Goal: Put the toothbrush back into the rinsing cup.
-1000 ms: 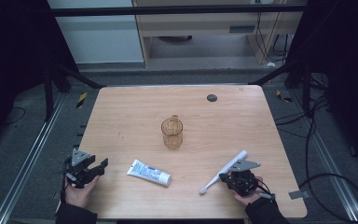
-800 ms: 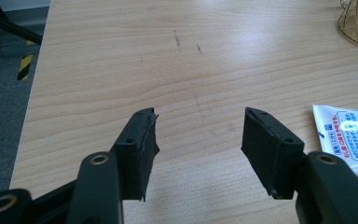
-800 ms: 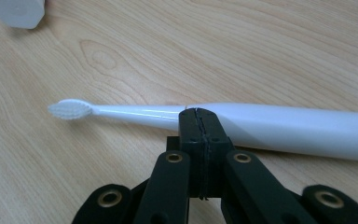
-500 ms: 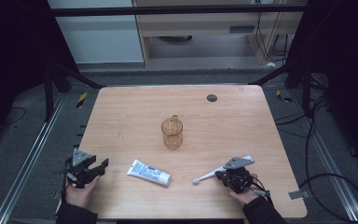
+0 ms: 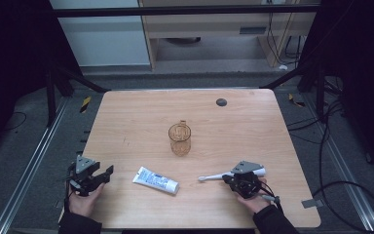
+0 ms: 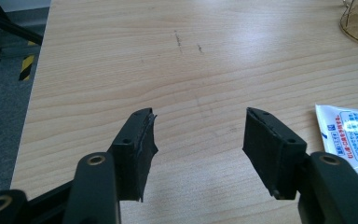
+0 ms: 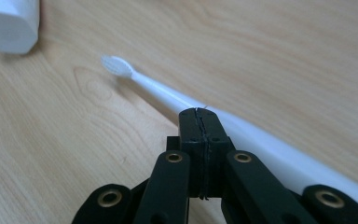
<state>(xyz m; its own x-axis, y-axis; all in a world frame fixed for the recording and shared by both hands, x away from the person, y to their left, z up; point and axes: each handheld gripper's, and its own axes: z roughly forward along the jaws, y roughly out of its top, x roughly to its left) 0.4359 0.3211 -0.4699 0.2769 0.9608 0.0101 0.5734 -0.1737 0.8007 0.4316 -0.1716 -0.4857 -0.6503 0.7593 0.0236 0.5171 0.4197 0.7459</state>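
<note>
Resting on the tabletop [image 5: 141, 117], the right gripper [image 7: 199, 116] sits fully closed and empty against a white toothbrush [image 7: 168, 95]. The left gripper [image 6: 198, 137] gapes wide, empty, beside a toothpaste tube [image 5: 156, 180].

Both grippers black: left gripper [image 5: 100, 174], right gripper [image 5: 230, 179]. Grey three-cornered plate on top of each. Jaw links carry brass-ringed pivot holes; pads [image 6: 140, 144] flat black with small screw holes. Dark sleeves on both forearms.
</note>
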